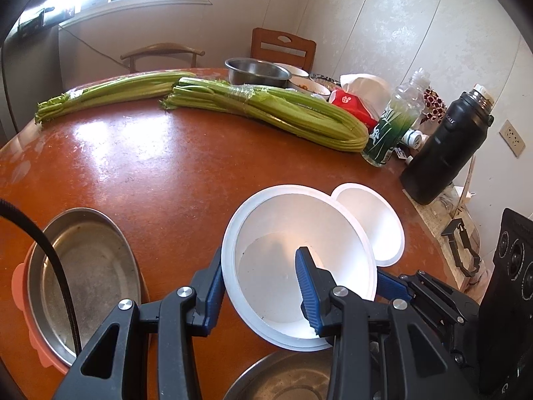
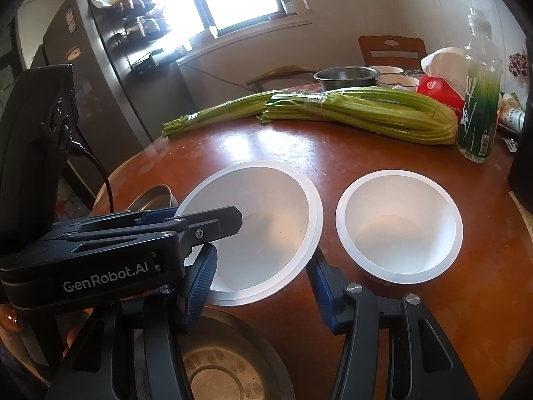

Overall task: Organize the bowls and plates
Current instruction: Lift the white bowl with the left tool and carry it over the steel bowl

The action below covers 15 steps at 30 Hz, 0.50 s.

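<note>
A large white bowl (image 1: 276, 266) (image 2: 266, 220) hangs tilted just above the red-brown table (image 1: 166, 173). My left gripper (image 1: 260, 253) is shut on its left wall, one finger inside and one outside. My right gripper (image 2: 261, 255) clasps the bowl's body from outside, under the rim. In the left wrist view only one of its blue fingers (image 1: 391, 285) shows, by the bowl's right side. A smaller white bowl (image 1: 373, 223) (image 2: 399, 230) stands upright on the table just to the right, apart from both grippers.
A steel dish (image 1: 86, 276) in an orange holder lies at the left, and a steel bowl (image 2: 220, 366) sits below the held bowl. Celery bunches (image 1: 266, 110), a green-labelled bottle (image 1: 393, 123), a black flask (image 1: 446, 146) and more bowls (image 1: 256, 71) fill the far side.
</note>
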Available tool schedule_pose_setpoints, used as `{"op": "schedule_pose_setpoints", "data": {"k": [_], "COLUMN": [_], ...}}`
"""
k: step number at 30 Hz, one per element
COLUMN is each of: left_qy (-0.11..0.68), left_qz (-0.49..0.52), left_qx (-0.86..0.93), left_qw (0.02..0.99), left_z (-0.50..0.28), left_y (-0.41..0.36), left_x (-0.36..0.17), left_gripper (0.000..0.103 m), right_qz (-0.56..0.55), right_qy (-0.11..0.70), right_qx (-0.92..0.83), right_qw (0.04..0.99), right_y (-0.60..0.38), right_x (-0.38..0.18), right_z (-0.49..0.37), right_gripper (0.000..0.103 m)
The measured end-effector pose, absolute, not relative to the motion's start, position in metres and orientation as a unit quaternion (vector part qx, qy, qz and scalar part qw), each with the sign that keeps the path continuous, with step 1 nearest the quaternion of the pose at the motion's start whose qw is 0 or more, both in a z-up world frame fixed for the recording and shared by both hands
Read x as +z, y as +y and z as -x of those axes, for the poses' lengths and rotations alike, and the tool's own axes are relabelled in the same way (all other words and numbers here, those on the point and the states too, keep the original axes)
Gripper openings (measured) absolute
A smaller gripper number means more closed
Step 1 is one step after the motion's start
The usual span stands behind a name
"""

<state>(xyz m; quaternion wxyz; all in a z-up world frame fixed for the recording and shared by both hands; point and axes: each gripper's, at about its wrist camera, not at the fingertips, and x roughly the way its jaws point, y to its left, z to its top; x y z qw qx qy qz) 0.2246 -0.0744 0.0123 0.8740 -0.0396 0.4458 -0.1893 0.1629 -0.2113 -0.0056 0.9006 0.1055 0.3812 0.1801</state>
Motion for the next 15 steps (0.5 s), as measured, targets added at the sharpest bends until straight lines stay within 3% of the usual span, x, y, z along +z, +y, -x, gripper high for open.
{"op": "schedule_pose_setpoints", "data": {"k": [15], "left_qy": [0.407], "left_qz": [0.037], "left_qx": [-0.192], "left_qw": [0.892], "left_z": [-0.176], "left_y": [-0.064], "left_x": [0.048], "left_gripper": [0.041], "right_qz": [-0.092], "right_qy": [0.345], "right_qx": [0.189], "right_qw": [0.915], "right_y": [-0.206], "right_x": [0.031], "right_z": [-0.120], "right_gripper": [0.057]}}
